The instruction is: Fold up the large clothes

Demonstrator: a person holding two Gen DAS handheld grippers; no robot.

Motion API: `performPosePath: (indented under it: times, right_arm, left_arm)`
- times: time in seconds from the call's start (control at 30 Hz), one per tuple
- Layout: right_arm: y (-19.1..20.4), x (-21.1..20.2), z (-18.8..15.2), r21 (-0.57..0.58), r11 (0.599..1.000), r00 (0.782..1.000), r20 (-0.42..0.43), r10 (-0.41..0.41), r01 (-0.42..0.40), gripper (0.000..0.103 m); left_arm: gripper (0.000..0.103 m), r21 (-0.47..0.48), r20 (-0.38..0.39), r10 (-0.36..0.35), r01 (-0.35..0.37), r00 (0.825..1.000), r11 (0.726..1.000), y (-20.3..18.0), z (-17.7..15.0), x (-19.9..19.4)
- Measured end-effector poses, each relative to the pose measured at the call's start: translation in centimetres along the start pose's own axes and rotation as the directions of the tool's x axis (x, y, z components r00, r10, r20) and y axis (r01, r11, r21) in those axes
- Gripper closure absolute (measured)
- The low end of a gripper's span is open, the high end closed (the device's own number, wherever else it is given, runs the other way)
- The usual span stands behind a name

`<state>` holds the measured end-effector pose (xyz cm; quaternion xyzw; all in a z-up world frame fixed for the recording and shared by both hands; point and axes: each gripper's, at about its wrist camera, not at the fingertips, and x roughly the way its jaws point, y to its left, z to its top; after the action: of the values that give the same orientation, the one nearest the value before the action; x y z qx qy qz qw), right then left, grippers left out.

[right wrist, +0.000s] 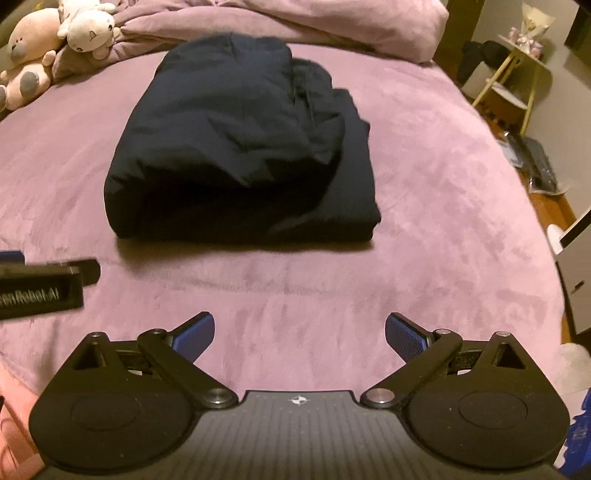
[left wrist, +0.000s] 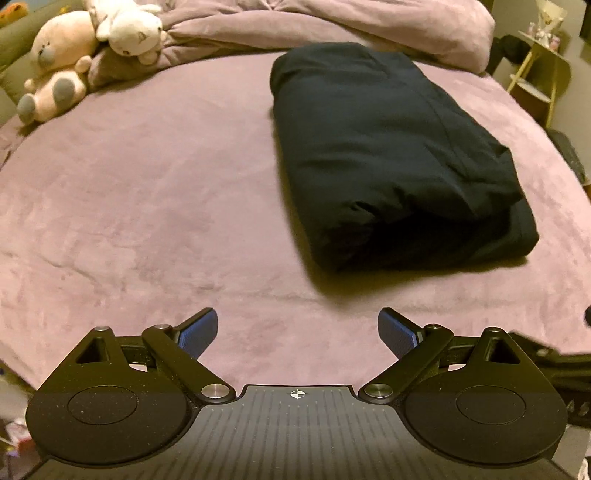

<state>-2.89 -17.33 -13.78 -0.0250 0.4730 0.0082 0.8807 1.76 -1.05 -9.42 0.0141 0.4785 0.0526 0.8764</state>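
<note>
- The dark folded garment [left wrist: 391,155] lies on the purple bedspread [left wrist: 129,192], well clear of both tongs.
- From the left gripper [left wrist: 297,334] it sits up toward one o'clock; from the right gripper [right wrist: 299,332] toward eleven o'clock [right wrist: 240,147]. So the bundle lies between the two and ahead of both.
- Neither hand looks clearly nearer.
- Its long axis runs away from the tongs toward the pillows [right wrist: 295,22], short thick edge facing them.
- Both sets of jaws stand wide apart with nothing between them.
- The fold looks finished, I'd judge, bar a loose flap on its right side.
</note>
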Motion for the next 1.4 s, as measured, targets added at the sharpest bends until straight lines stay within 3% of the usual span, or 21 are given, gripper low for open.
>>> performPosePath:
  times: [0.5,1.4]
  right_arm:
    - [-0.5,-0.5,2.3,0.013,0.998,0.997,0.033,-0.064,0.063,0.004]
    - [-0.7,-1.1,2.4,0.026,0.999,0.998,0.052,-0.047,0.046,0.004]
  left_arm:
    - [0.006,0.012,0.016,-0.013,0.013,1.0,1.0,-0.4,0.7,-0.7]
    - [0.006,0.013,0.048,-0.02,0.019,0.999,1.0,-0.5,0.8,-1.7]
